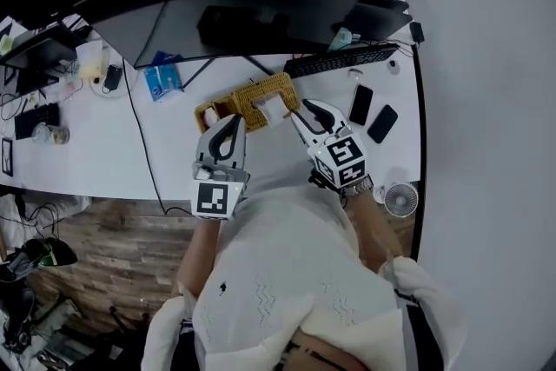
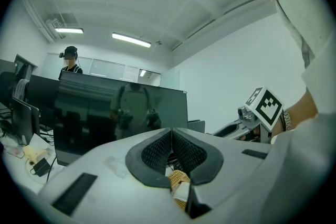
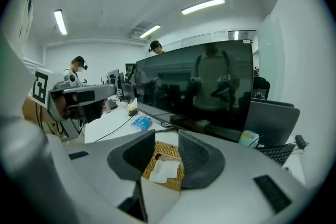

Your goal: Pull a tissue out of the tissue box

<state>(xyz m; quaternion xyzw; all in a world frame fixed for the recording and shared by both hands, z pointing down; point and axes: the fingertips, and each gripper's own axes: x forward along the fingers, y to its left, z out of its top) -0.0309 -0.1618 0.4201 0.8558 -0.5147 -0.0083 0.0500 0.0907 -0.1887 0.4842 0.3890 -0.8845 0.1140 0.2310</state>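
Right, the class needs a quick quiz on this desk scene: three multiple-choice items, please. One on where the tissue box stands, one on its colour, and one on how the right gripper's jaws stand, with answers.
1. Where does the tissue box stand?
A) on the white desk, in front of the monitor
B) on the floor
C) on top of the keyboard

2. What colour is the tissue box?
A) blue
B) tan, woven
C) black

3. How do the jaws of the right gripper stand?
A) shut on the tissue
B) shut and empty
C) apart, gripping nothing

Answers:
1 A: the head view shows it on the desk just below the monitor.
2 B: its woven tan sides show in the head view.
3 C: the right gripper view shows a gap between the jaws, with the tissue lying beyond them.
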